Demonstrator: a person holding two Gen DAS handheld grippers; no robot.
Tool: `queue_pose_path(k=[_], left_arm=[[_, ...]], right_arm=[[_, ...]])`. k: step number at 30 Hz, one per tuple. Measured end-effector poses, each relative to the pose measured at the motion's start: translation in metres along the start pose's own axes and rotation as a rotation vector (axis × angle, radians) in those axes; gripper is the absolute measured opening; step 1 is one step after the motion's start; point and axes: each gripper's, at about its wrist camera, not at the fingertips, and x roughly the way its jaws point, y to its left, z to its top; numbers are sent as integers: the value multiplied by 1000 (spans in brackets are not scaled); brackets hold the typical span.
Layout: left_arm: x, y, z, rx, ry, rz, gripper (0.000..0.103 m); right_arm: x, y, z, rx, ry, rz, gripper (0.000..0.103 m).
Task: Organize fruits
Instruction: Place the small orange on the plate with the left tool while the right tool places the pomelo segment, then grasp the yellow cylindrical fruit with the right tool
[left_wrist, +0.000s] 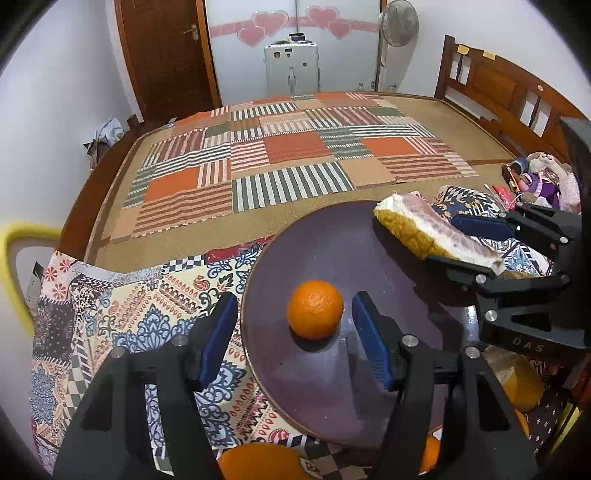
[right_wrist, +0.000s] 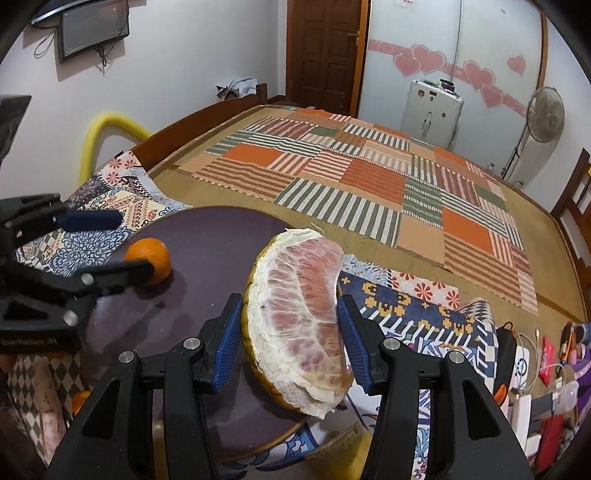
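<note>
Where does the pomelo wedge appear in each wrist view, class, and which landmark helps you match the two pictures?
Left wrist view: pomelo wedge at the right, over the far right rim of the round dark tray, held by the right gripper.
Right wrist view: centre, between the right gripper's blue pads.
Shared landmark: the orange on the tray.

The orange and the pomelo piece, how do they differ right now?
The orange is whole and round in its peel; the pomelo piece is a cut wedge showing pink flesh and white pith. The orange sits free on the dark round tray between the open fingers of the left gripper; the pomelo piece is clamped in the right gripper above the tray's edge. Both are citrus.
</note>
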Motion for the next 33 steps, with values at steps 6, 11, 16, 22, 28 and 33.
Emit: queue_pose_path(k=[6,11,16,22,28,33], left_arm=[[-17,6,-6,-1,-40,23,64],[-38,10,-13,-8,-85,40,64],[-56,13,-17,-25,-105,40,64],[-78,8,-31,-27,-128,47,67],[-92,2,-52,-17,-138,46,73],[-96,2,-72,-27,-138,41,83]], right_arm=[[-18,6,0,-9,-60,-15,59],[-41,11,-2,-16,-129,-25,59],[-59,15,-8,-12,-177,-33,59],[-77,18,-25,7,-207,-27,59],[-85,21,-43,21,-215,-17,59],[-85,26,-54,25,-211,-4,59]])
